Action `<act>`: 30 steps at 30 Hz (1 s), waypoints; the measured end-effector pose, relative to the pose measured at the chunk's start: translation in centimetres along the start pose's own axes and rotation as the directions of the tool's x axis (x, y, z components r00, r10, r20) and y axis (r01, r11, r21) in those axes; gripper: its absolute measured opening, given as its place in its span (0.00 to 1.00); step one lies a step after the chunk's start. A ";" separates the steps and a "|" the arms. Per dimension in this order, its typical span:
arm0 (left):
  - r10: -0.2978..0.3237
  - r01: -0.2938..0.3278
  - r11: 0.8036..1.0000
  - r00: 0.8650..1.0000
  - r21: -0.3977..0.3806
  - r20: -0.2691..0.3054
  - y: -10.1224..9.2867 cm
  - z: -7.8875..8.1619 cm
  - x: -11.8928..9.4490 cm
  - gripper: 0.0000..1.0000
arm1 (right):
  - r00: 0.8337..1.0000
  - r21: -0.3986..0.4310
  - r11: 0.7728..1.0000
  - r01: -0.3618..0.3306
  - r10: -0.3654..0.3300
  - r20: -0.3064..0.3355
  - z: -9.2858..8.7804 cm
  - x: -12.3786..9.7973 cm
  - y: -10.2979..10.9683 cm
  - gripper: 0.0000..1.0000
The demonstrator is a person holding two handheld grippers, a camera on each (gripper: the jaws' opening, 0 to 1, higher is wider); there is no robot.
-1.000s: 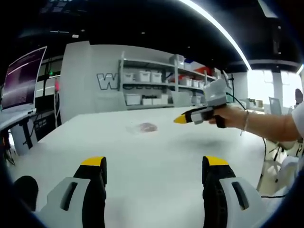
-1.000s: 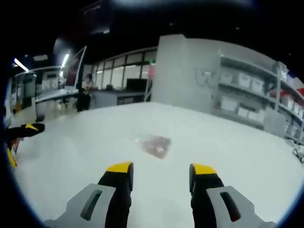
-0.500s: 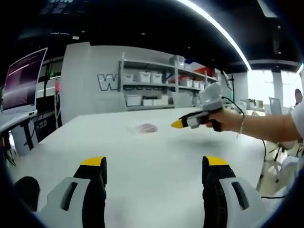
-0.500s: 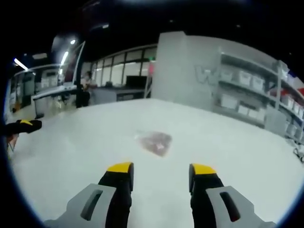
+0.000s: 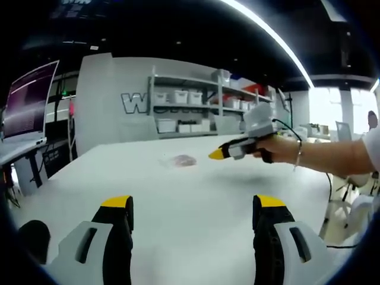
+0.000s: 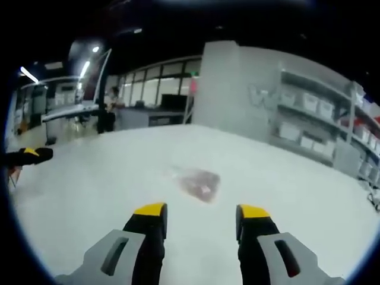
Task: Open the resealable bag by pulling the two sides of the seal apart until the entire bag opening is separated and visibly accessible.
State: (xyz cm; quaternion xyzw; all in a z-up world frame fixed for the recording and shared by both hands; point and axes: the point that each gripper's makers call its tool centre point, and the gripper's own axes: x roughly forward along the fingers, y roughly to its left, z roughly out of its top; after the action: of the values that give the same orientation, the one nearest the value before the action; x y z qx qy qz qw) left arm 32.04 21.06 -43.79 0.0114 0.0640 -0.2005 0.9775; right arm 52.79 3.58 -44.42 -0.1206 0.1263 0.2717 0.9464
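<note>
In the left gripper view, left gripper (image 5: 194, 215) nearest, low over the white table (image 5: 196, 190), jaws set wide apart with nothing between the yellow tips. Farther out on the table, well apart from those jaws, the bag (image 5: 181, 160): small, flat, clear plastic with a reddish-pink patch inside, seal too small to make out. Just right of it and above the table, right gripper (image 5: 217, 154), held in a hand (image 5: 281, 148), yellow tip pointing toward the bag, not touching it. In the right gripper view, right gripper (image 6: 200, 212) with jaws also wide, empty, hovering over bare table (image 6: 107, 178). Just ahead of the tips, the bag (image 6: 199, 181) lying flat, translucent film with dark red contents, edges blurred. At the far left edge, left gripper (image 6: 27, 155) showing one yellow tip. Beyond the table, shelves (image 5: 196, 104) with white bins.
</note>
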 end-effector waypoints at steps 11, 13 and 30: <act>0.015 -0.015 1.000 1.000 0.004 0.004 0.4 0.2 -1.0 0.81 | 1.000 -0.009 1.000 -0.001 0.001 -0.003 0.4 0.9 0.4 0.44; 0.016 -0.016 1.000 1.000 0.008 0.004 0.4 0.3 -1.1 0.81 | 1.000 -0.011 1.000 0.000 0.000 0.000 0.5 1.0 0.4 0.44; 0.004 -0.003 1.000 1.000 0.024 -0.009 0.0 0.3 -0.3 0.80 | 1.000 -0.031 0.999 -0.007 0.007 0.001 0.6 1.7 0.1 0.41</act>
State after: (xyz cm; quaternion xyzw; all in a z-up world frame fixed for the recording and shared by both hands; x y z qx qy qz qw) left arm 31.79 21.16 -43.41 0.0242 0.0660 -0.1995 0.9774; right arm 54.24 4.64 -44.43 -0.1346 0.1218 0.2770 0.9436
